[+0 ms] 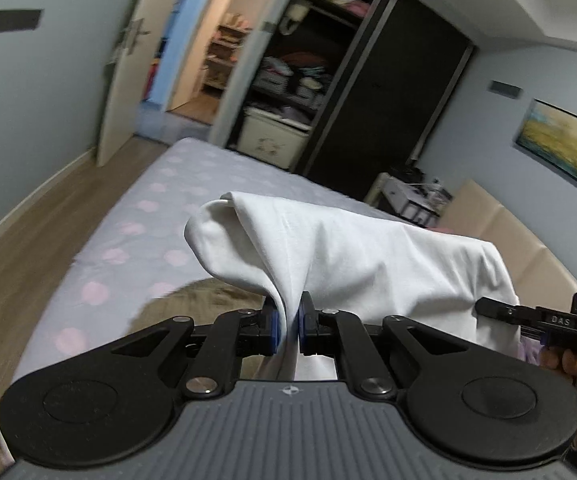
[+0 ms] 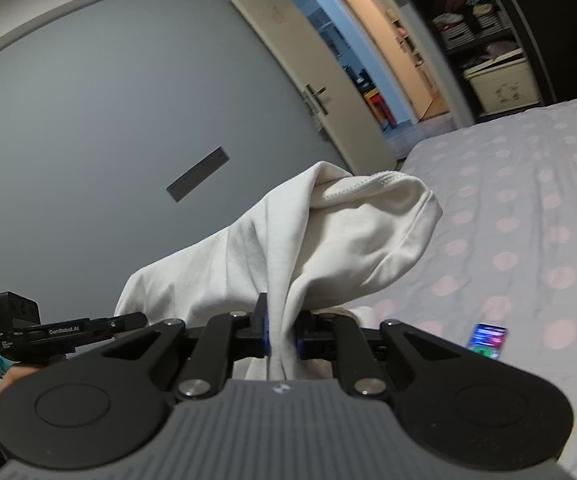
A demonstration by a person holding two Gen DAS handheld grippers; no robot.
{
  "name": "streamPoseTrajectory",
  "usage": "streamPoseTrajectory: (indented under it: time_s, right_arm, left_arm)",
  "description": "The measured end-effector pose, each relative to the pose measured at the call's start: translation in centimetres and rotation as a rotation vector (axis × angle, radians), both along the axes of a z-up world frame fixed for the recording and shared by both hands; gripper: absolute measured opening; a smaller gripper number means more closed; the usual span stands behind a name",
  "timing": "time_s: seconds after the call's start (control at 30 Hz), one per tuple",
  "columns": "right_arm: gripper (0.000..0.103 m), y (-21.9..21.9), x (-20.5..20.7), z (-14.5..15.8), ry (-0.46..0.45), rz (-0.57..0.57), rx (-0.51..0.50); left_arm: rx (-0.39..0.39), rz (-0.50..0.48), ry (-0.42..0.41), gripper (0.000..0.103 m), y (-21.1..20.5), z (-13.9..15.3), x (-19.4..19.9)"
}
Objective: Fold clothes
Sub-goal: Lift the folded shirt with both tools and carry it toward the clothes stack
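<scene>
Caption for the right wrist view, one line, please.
Right gripper pinches a bunched white garment above a dotted lilac bedspread, open door behind.

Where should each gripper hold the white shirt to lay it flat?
Keep the present holds: the left gripper and right gripper each pinch a gathered edge of the white shirt, which spans between them. Gripping the outer edges from above the bed probably spreads it evenly.

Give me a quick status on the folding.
Left gripper and right gripper both shut on white garment, held up above the bed. Phone lying on bed nearby.
</scene>
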State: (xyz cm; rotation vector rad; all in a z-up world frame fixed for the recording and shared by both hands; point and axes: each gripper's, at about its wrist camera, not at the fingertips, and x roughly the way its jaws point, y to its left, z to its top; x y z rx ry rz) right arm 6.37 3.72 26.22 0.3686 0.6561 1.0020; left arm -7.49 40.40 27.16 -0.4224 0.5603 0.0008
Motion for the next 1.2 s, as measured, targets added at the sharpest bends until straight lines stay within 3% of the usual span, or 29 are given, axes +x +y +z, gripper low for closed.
streamPoseTrajectory:
  time_s: [0.33,0.9,0.97,1.07,1.2]
  right_arm:
    - [0.013,8.7,3.5,-2.0,0.083,0.046,-0.071]
    - [0.014,13.8,13.0,-12.0,0.275,0.033,-0.139]
    - [0.017,13.4,13.6,-13.4,0.291,0.024,-0.138]
    - [0.04,12.8,14.2,-15.2,0.301,0.005,-0.164]
    - [0.047,11.6,14.2,-16.0,0.266,-0.018,-0.228]
  left_arm:
    - [-0.041,0.087,0.091,0.007,7.3,-3.3,0.9]
    - [-0.107,0.117,0.243,0.007,14.5,-13.3,8.0]
    - [-0.115,0.117,0.259,0.008,14.7,-14.6,8.4]
    - [-0.105,0.121,0.302,0.021,14.9,-16.6,8.8]
    - [0.033,0.124,0.343,0.025,14.4,-16.8,7.6]
